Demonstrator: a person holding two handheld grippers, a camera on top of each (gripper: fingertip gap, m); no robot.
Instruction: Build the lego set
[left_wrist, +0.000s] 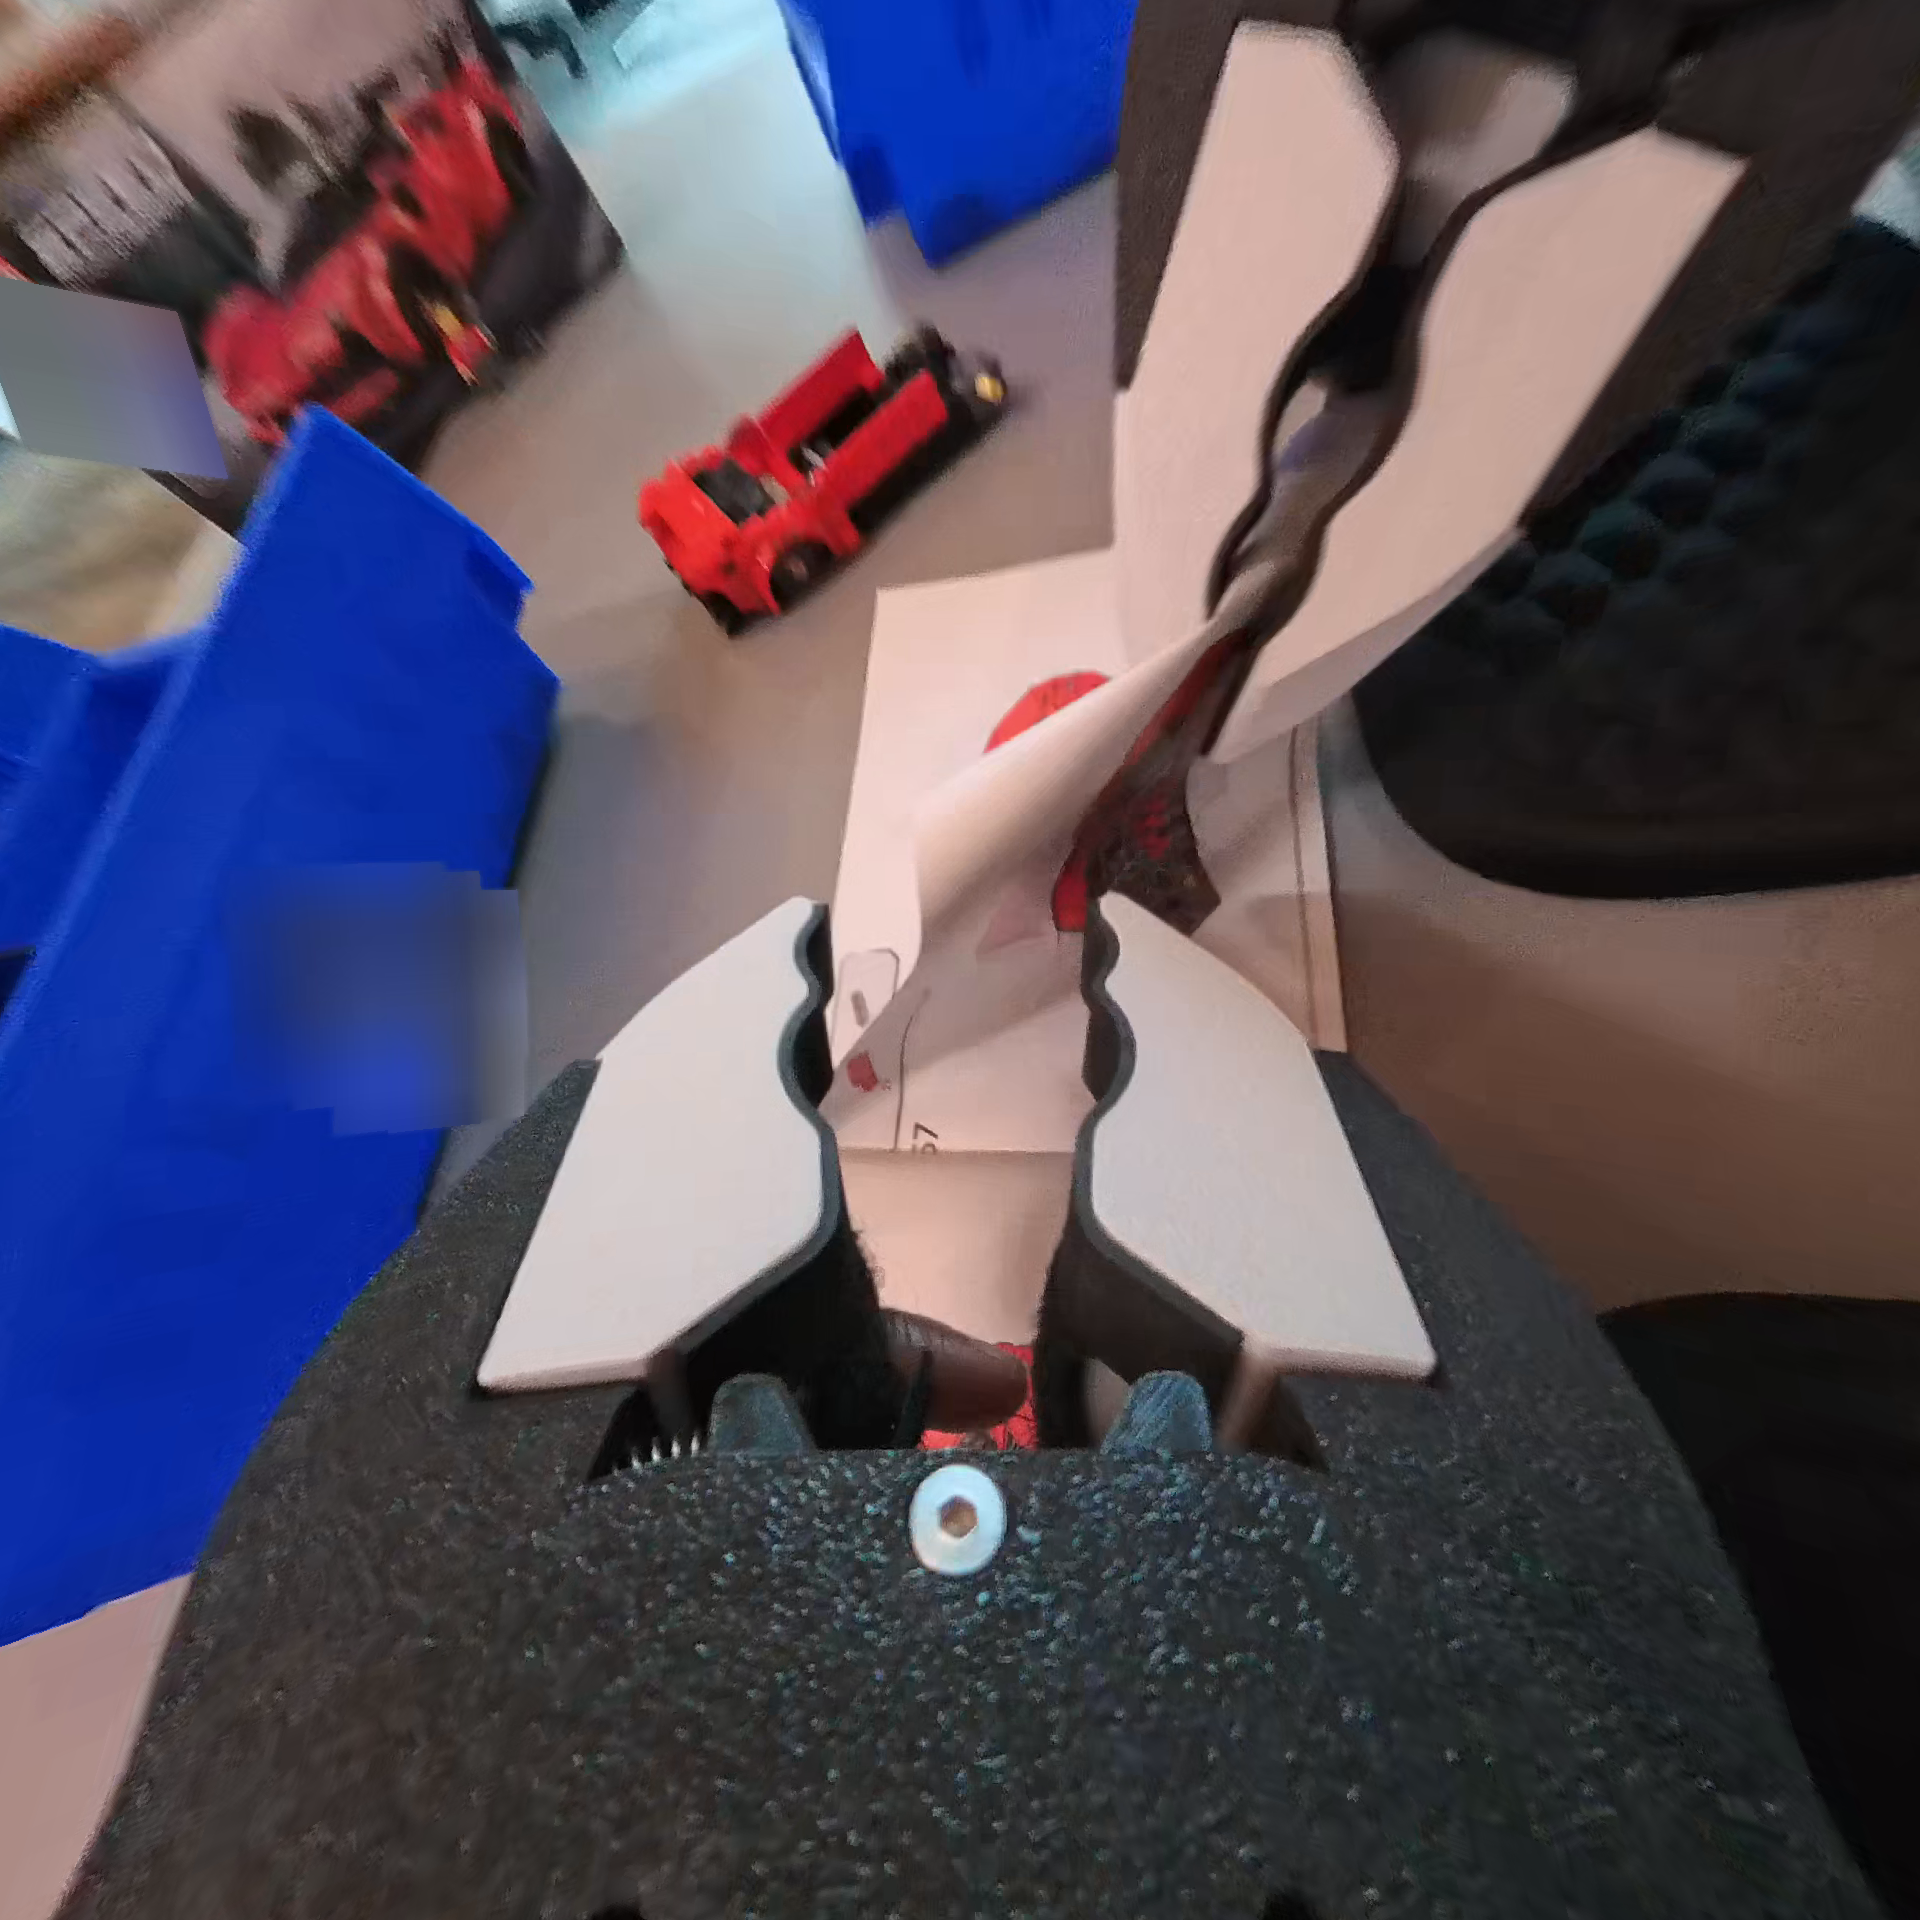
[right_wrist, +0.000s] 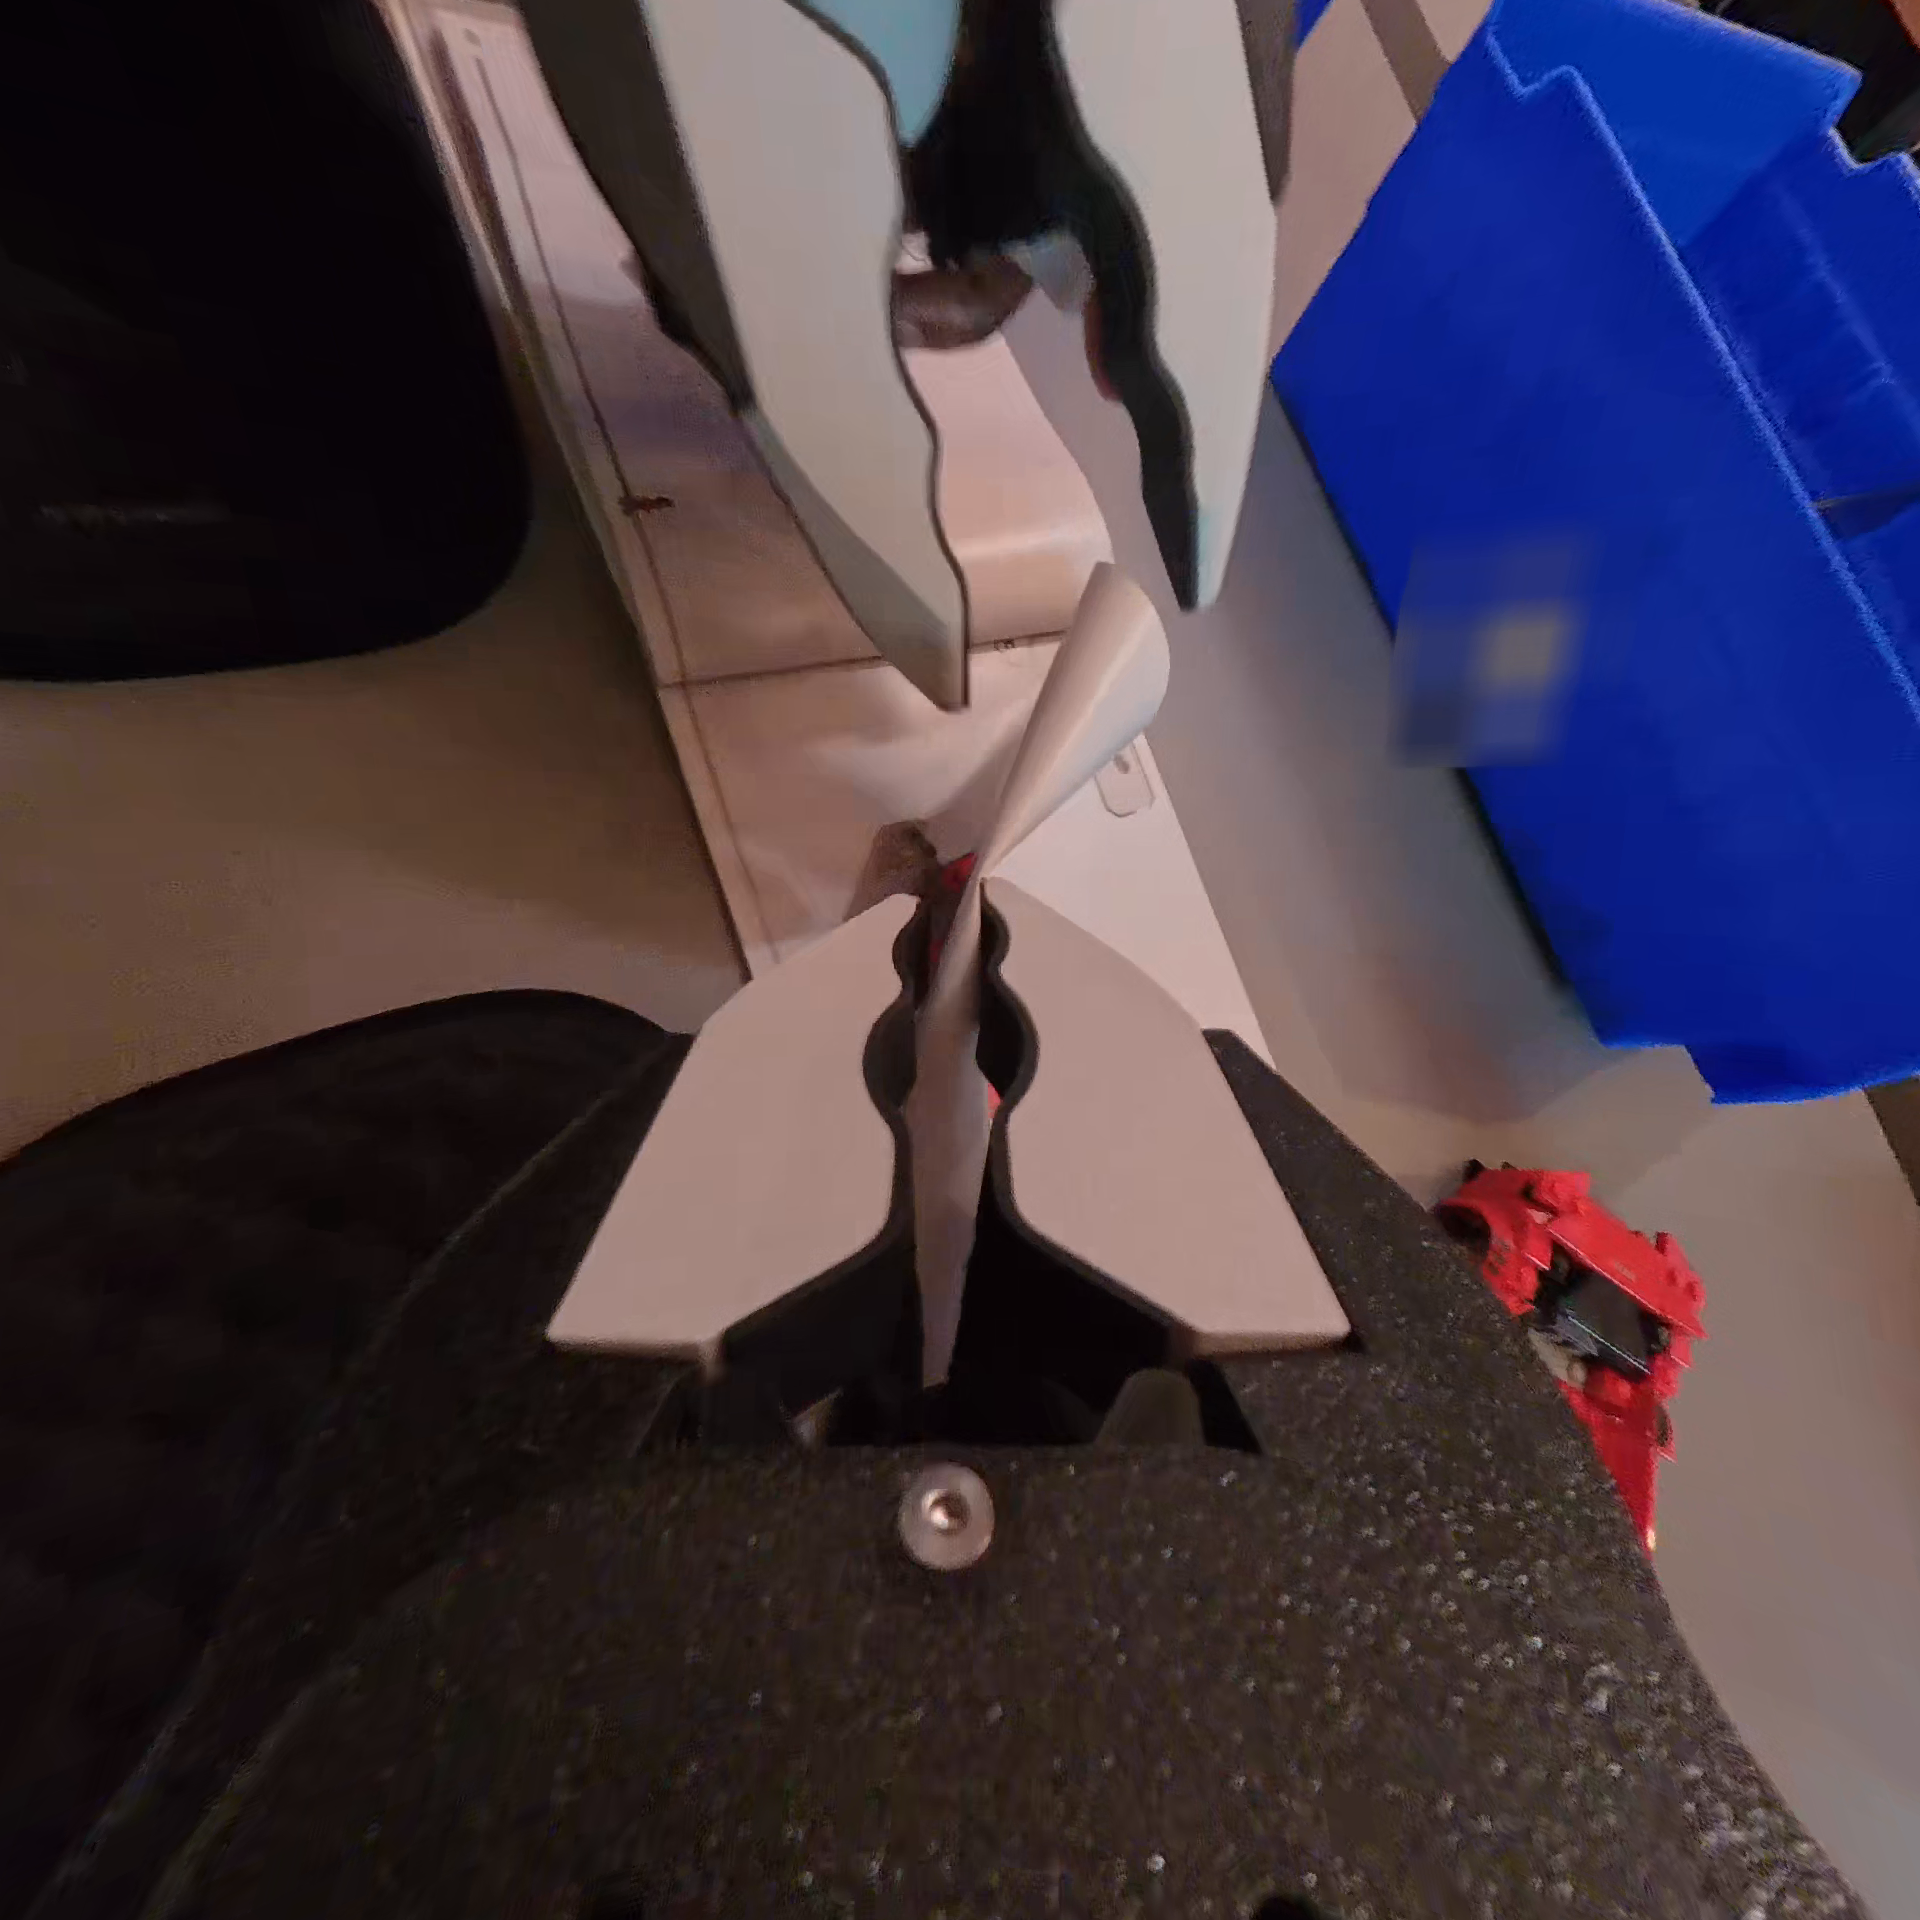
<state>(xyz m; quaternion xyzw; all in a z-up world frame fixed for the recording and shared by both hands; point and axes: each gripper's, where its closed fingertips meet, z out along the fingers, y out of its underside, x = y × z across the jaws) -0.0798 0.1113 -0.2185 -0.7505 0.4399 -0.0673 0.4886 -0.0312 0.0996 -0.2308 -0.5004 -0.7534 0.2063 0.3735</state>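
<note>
On grey tabletop (left_wrist: 665, 717): blue bins (left_wrist: 312, 831); red model (left_wrist: 821, 468).

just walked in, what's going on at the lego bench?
The right gripper is shut on a page of the instruction booklet and has it lifted and curled, apparently mid page-turn. The left gripper is open, its fingers either side of the lifted sheet without clamping it. The partly built red car sits untouched on the table, with blue bins alongside. So no bricks in hand now.
</note>
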